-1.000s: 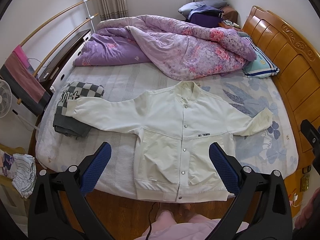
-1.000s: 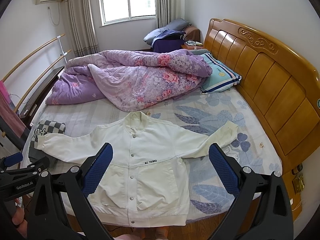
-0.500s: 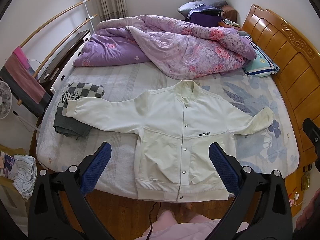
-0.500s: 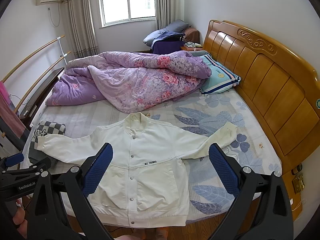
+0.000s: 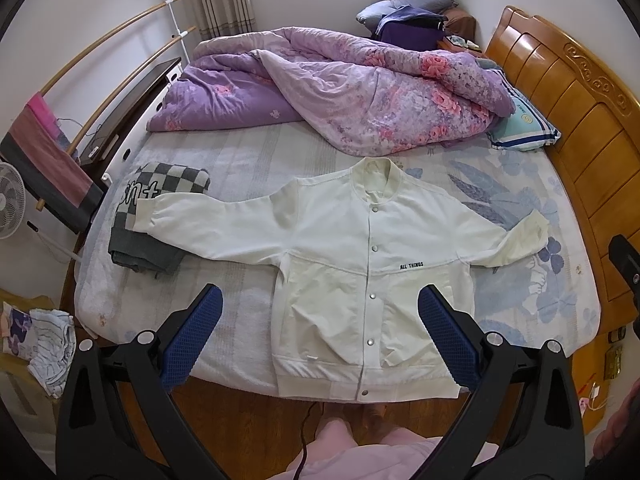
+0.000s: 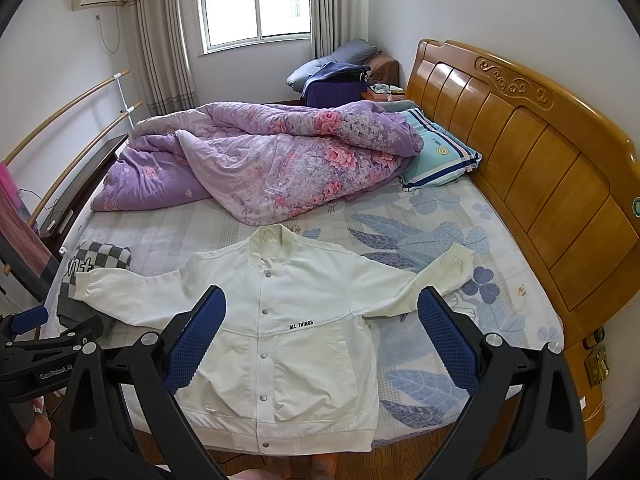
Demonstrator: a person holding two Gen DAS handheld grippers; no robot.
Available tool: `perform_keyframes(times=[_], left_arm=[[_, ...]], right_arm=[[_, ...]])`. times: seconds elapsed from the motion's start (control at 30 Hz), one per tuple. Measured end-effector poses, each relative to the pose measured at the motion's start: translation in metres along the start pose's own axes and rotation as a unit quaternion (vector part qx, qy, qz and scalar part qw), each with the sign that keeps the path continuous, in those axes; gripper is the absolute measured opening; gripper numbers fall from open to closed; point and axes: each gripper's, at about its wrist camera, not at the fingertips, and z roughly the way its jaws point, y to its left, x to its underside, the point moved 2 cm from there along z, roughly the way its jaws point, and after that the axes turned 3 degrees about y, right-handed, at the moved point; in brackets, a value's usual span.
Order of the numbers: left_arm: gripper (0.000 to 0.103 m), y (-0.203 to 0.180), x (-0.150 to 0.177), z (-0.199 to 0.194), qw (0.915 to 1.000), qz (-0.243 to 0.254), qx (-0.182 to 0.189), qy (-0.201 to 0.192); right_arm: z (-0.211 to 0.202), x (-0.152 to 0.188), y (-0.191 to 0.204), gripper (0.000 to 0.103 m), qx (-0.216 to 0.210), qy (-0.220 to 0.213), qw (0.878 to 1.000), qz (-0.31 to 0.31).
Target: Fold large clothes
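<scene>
A: Why does the white snap-button jacket (image 5: pixel 360 264) lie face up on the bed (image 5: pixel 248 160)?

B: Spread flat near the front edge, sleeves out, it looks ready for folding; the purple quilt (image 5: pixel 352 92) sits bunched well behind.

A: And the checkered garment (image 5: pixel 160 196)?

B: Under the sleeve cuff there.

A: The grippers?

B: The left gripper (image 5: pixel 320 320) and right gripper (image 6: pixel 320 320) hover spread wide, holding nothing.

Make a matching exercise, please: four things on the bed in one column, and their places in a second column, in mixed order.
Things:
1. white jacket
2. checkered garment
3. purple floral quilt
4. striped pillow

Places:
A. beside the wooden headboard
B. under one sleeve cuff
C. spread flat at the bed's near edge
D. bunched on the far half of the bed

Pairs: 1-C, 2-B, 3-D, 4-A
</scene>
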Motion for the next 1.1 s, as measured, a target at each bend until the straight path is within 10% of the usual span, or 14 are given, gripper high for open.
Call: perform_keyframes(times=[1.1], left_arm=[[0.098, 0.006, 0.015, 0.011, 0.9966, -0.066, -0.043, 0.021]], right_arm=[[0.020, -0.004, 0.011, 0.093, -0.056, 0.020, 0.996, -0.061]])
